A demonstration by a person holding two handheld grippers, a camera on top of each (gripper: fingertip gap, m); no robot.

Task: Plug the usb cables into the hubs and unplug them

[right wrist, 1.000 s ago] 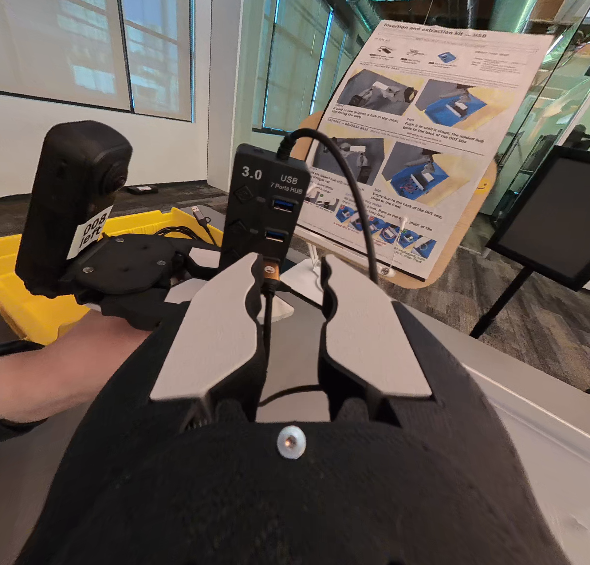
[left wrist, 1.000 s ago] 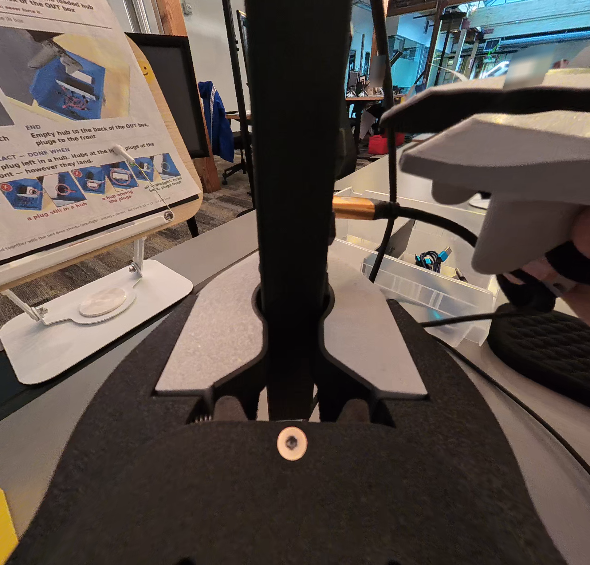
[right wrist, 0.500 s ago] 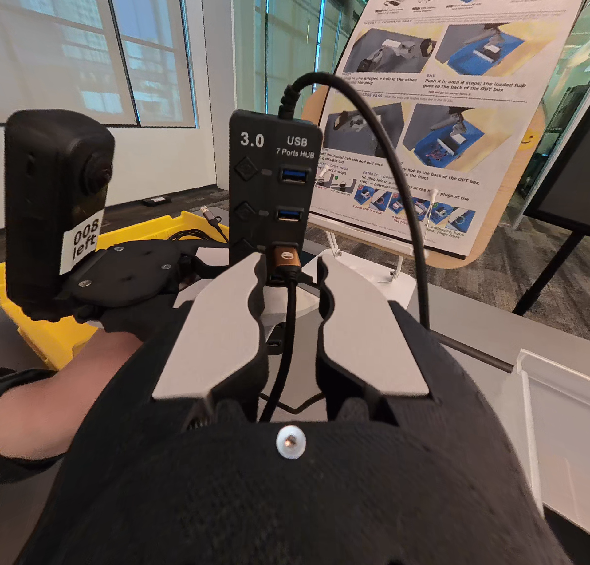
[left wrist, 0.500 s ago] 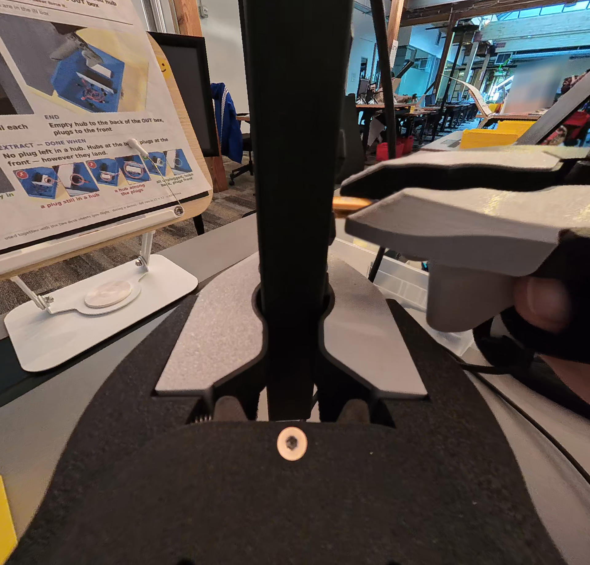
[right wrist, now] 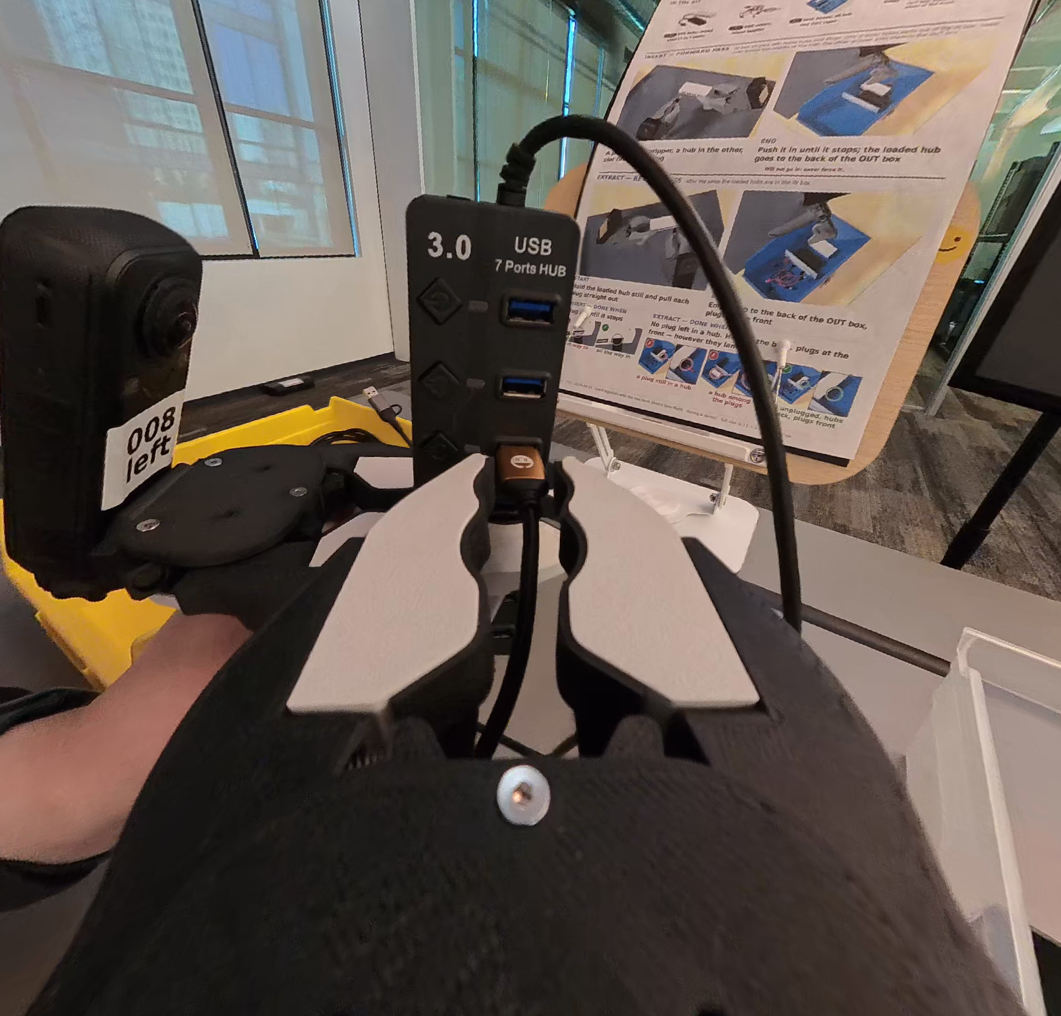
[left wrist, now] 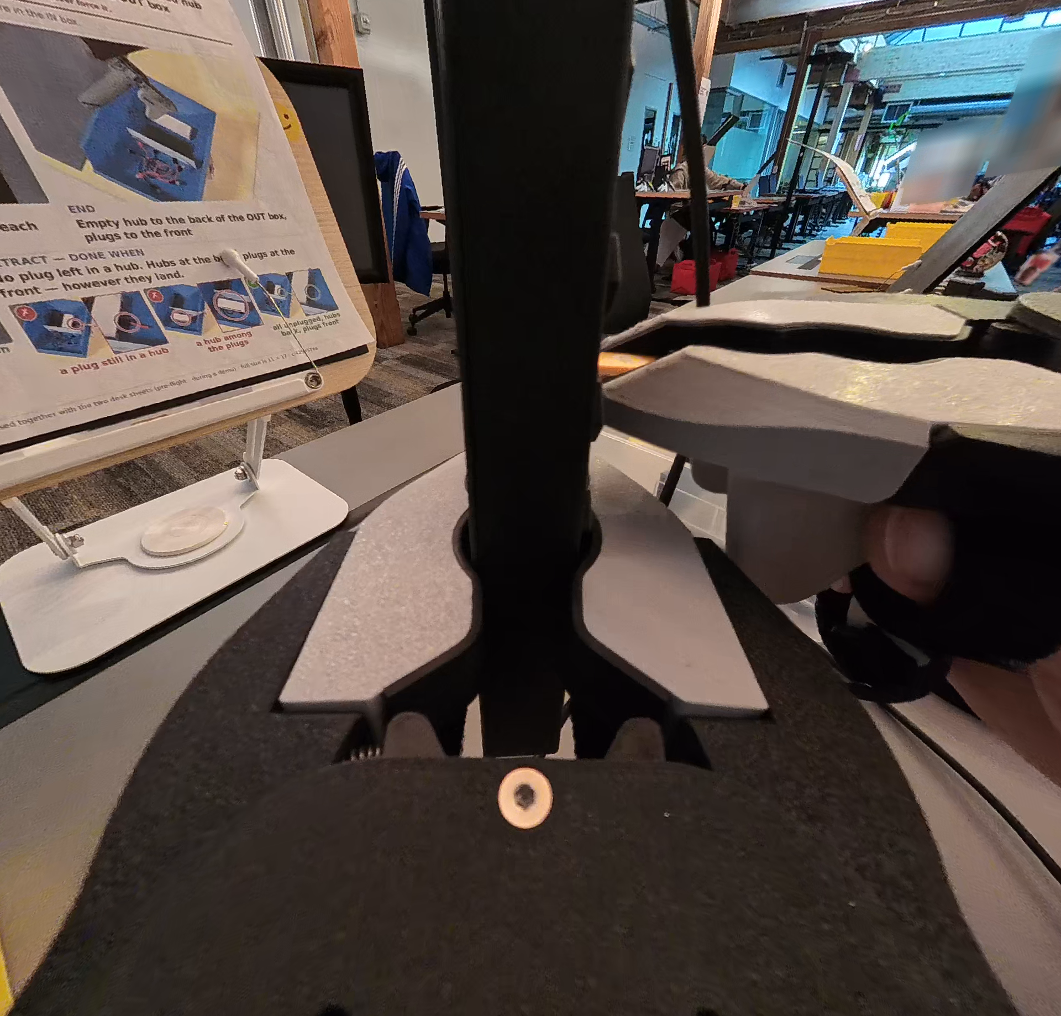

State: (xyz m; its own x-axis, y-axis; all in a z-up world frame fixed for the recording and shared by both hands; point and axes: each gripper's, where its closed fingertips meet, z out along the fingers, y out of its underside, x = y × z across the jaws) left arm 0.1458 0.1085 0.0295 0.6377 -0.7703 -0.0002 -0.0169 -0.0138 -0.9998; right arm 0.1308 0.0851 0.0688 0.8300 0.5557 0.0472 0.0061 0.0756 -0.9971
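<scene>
Two grippers are engaged. My left gripper (left wrist: 528, 535) is clamped on the tall black plastic seven-port USB hub (right wrist: 488, 334), holding it upright above the grey table (right wrist: 872, 575). My right gripper (right wrist: 522, 471) has its grey fingers (right wrist: 413, 580) to either side of the copper-coloured metal USB plug (right wrist: 518, 468), which sits in the third port down; I cannot tell whether they pinch it or stand just off it. The thin black cable (right wrist: 517, 615) trails back between the fingers.

Handling, as I judge it: the hub is light and rigid, and its smooth faces could slip. The plug shell is stiff (the place to grip), whereas the cable is limp and a poor hold. A yellow plastic bin (right wrist: 86, 615) sits behind the left gripper.
</scene>
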